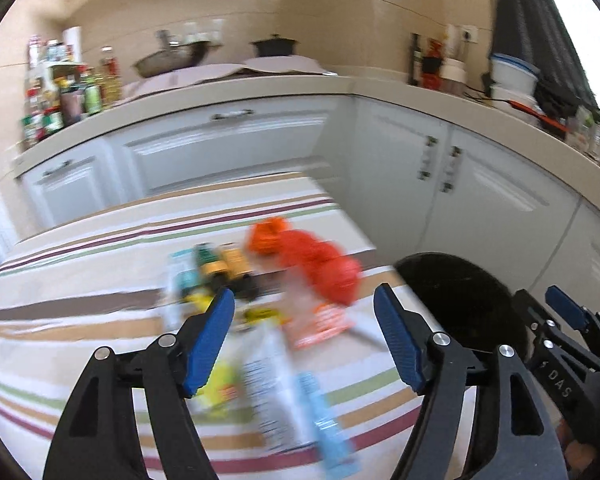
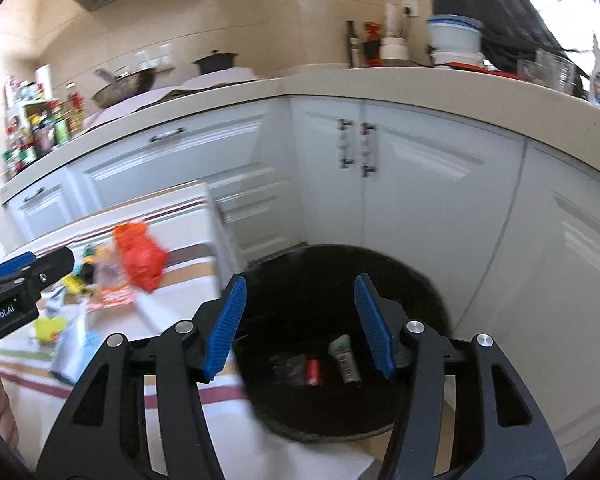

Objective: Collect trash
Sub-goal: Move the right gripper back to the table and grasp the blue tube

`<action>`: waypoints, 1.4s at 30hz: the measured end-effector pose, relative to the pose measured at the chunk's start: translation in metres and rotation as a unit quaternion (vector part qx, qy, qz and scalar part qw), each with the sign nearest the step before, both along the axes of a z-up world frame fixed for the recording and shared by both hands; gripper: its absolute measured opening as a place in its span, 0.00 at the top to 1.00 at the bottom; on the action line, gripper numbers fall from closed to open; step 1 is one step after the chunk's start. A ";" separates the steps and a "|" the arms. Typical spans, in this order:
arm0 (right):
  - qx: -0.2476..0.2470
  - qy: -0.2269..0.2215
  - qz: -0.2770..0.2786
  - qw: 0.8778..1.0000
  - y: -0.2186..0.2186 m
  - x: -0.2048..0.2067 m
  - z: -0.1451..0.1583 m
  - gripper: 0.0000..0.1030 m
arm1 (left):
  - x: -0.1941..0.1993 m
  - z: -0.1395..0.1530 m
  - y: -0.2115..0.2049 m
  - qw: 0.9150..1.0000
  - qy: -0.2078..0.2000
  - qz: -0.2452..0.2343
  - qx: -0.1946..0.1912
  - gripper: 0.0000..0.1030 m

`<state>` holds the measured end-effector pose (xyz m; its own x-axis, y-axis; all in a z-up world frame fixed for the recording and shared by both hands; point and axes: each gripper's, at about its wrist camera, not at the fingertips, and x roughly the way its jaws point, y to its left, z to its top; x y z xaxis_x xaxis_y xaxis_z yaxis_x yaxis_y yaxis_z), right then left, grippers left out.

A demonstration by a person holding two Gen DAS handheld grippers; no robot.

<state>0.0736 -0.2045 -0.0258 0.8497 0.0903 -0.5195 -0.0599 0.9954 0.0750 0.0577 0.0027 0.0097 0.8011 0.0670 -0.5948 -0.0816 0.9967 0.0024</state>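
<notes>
Your left gripper (image 1: 304,300) hangs over the striped counter (image 1: 80,280) with its jaws standing wide and nothing between them. Your right gripper (image 2: 300,288) hangs over the black bin (image 2: 380,268) beside the counter's edge; its jaws are parted and also empty. No earlier view is supplied, so only the present layout is reported.

Done so far, as I judge it: at least 3 items lie at the bottom of the bin, namely a dark crumpled wrapper (image 2: 287,366), a small red piece (image 2: 313,372) and a pale tube-like packet (image 2: 345,360). Motion blur prevents closer identification.

Left to do: most of the trash is on the counter. The right wrist view shows the orange plastic bag (image 2: 140,256) near the far side of the pile, with an orange-and-white wrapper (image 2: 114,294) just in front of it. The left wrist view adds a cluster of green and yellow packets (image 1: 220,268) beside the bag, a yellow wrapper (image 1: 220,388) near the left jaw, and a long white-and-blue packet (image 1: 288,392) lying closest to you, directly below the left gripper. An exact count is not possible through the blur.

Assessment: the task is in its early part. The bin holds a minority of the trash, the pile is largely untouched, and both grippers are free for the next pick.
</notes>
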 end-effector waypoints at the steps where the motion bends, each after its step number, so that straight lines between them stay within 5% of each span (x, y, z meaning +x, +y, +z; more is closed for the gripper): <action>1: 0.000 0.001 0.008 1.000 0.007 -0.003 0.000 0.47 | -0.006 -0.001 0.009 1.000 0.000 0.011 0.003 0.31; 13: -0.022 0.025 0.111 0.993 0.098 -0.034 -0.017 0.47 | -0.053 -0.026 0.095 0.994 0.029 0.108 0.009 0.30; 27: -0.056 0.055 0.153 0.985 0.139 -0.044 -0.039 0.47 | -0.075 -0.042 0.144 0.987 0.041 0.155 -0.004 0.30; 32: -0.066 0.069 0.161 0.982 0.147 -0.041 -0.049 0.60 | -0.076 -0.045 0.142 0.987 0.045 0.152 -0.006 0.30; 34: -0.070 0.069 0.165 0.981 0.147 -0.042 -0.049 0.78 | -0.077 -0.046 0.141 0.988 0.046 0.149 -0.006 0.30; 42: -0.067 0.063 0.158 0.983 0.140 -0.044 -0.046 0.82 | -0.073 -0.046 0.125 0.991 0.048 0.127 -0.007 0.30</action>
<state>0.0300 -0.0643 -0.0719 0.7190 0.2622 -0.6436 -0.3659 0.9302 -0.0298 -0.0155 0.1280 -0.0368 0.6994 0.2506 -0.6693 -0.3301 0.9439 0.0084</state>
